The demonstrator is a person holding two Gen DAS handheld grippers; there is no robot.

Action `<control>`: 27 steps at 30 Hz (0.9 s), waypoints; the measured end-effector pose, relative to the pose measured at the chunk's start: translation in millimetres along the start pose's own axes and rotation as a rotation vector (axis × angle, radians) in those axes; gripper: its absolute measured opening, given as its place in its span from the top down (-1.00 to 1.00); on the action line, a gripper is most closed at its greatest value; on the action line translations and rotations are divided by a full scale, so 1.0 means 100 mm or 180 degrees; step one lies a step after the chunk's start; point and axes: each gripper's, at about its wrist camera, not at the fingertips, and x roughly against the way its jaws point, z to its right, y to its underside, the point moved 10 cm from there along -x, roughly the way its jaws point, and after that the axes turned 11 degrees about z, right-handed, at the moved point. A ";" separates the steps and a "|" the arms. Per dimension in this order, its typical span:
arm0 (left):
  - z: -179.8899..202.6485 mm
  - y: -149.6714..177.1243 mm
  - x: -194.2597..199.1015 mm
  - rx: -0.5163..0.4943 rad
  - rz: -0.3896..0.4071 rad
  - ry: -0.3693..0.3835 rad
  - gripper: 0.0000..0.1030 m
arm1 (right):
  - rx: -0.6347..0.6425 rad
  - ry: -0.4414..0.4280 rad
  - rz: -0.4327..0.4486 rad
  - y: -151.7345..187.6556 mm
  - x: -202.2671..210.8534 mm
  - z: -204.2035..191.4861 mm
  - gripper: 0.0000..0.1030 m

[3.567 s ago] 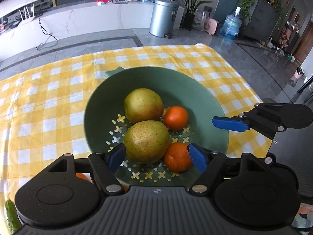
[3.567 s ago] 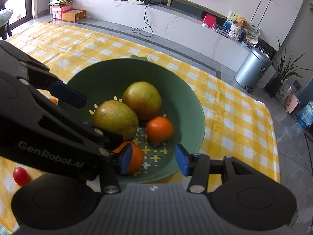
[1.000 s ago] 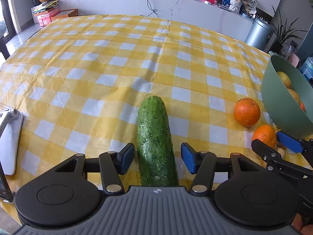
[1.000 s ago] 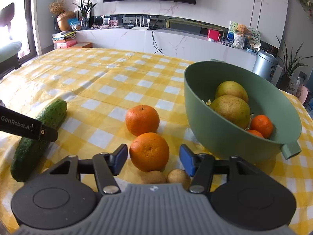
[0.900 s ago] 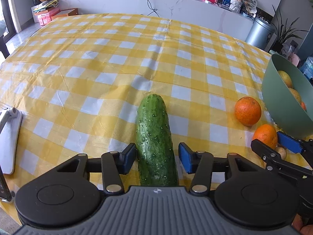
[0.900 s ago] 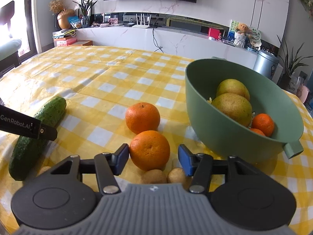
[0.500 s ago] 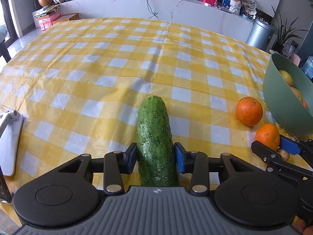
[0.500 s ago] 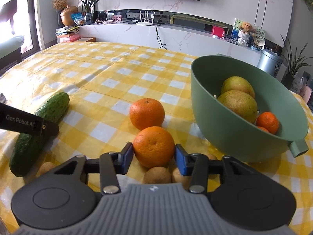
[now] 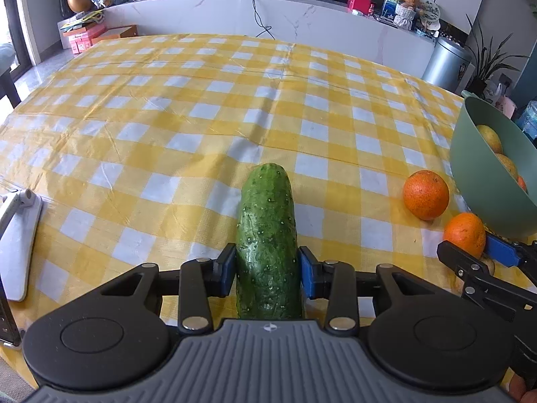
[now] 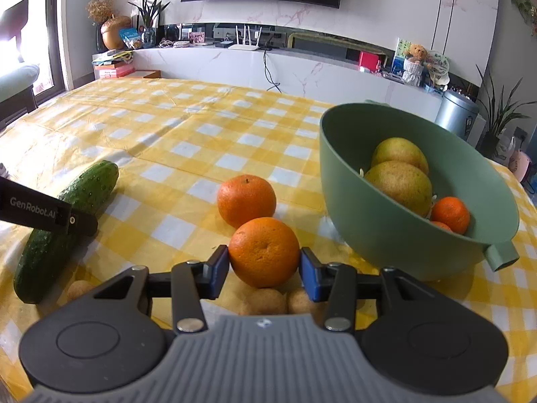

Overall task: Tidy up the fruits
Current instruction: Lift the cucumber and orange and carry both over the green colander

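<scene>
Jaws now closed: left gripper (image 9: 266, 270) pinching cucumber (image 9: 268, 235), right gripper (image 10: 265, 270) pinching near orange (image 10: 264, 252). Both grasped; bowl (image 10: 369, 231) just right, ready for lifting.

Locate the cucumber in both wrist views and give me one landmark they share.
Left wrist: the cucumber is at bottom centre, lengthwise between the left gripper fingers.
Right wrist: the cucumber lies at the left edge, partly behind the left gripper's finger.
Shared landmark: the green bowl, far right in the left view, right of centre in the right view.
</scene>
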 end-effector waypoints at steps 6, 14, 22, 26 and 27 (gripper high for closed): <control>0.00 -0.07 0.07 -0.0019 0.0100 -0.0003 0.16 | -0.0008 -0.0009 0.0078 -0.04 0.07 0.01 0.17; 0.06 -0.20 0.23 -0.0012 0.0232 0.0054 0.16 | -0.0119 -0.0052 0.0158 -0.11 0.18 0.04 0.17; 0.28 -0.35 0.48 -0.0039 0.0383 0.0224 0.16 | -0.0134 -0.0085 0.0294 -0.22 0.40 0.04 0.17; 0.45 -0.43 0.61 -0.0072 0.0435 0.0342 0.16 | -0.0131 -0.0087 0.0368 -0.29 0.55 0.08 0.17; 0.49 -0.45 0.64 -0.0084 0.0447 0.0373 0.16 | -0.0132 -0.0085 0.0388 -0.31 0.58 0.10 0.17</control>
